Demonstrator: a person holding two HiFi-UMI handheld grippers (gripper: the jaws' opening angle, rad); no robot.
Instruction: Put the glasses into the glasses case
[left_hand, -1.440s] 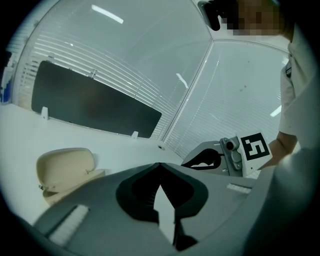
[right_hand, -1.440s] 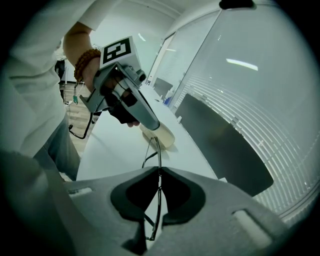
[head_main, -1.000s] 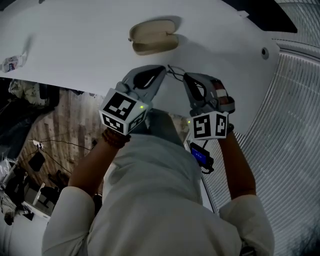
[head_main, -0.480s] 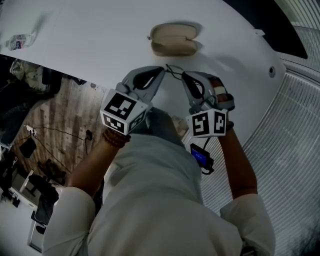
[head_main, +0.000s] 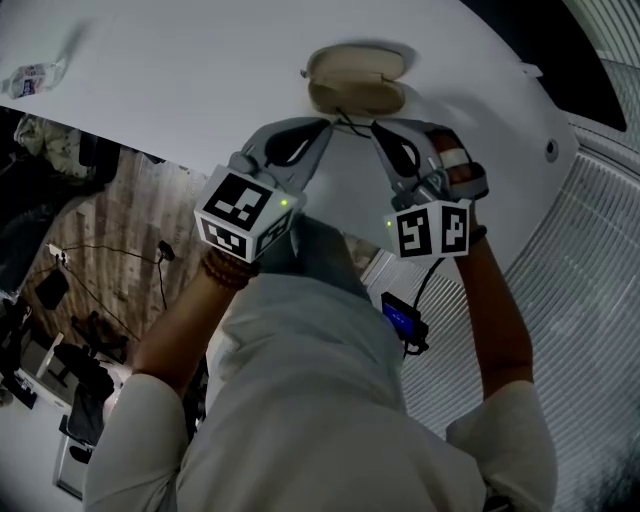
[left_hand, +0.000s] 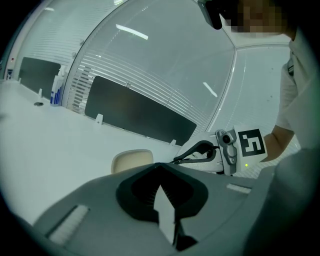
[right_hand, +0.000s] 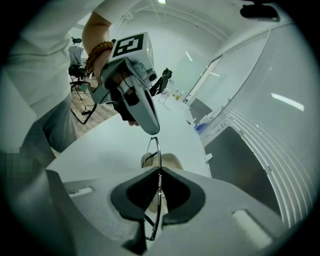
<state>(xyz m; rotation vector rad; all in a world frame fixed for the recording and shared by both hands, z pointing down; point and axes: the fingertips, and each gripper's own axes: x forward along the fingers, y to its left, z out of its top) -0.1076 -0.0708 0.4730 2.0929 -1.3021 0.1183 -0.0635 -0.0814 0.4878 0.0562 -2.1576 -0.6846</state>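
Observation:
The beige glasses case (head_main: 357, 80) lies open on the white table (head_main: 180, 90), just beyond both grippers' tips. Thin wire-framed glasses (head_main: 350, 126) hang between the two grippers above the table. My left gripper (head_main: 325, 125) is shut on one end of them. My right gripper (head_main: 378, 128) is shut on the other end. In the right gripper view the glasses (right_hand: 157, 150) run edge-on through the right gripper (right_hand: 159, 170) up to the left gripper's tip, with the case (right_hand: 170, 161) behind. The left gripper view shows the case (left_hand: 132, 161) ahead of the left gripper (left_hand: 160, 167).
A crumpled wrapper (head_main: 30, 78) lies at the table's far left. The table's curved near edge drops to a wooden floor (head_main: 120, 250) on the left. A round hole (head_main: 551, 150) sits at the table's right end. A blue-labelled bottle (left_hand: 56, 90) stands by dark panels at the back.
Both grippers have carried the glasses forward, closing on the case, which now lies right at their tips. The right gripper has rolled somewhat. Both grips are unchanged.

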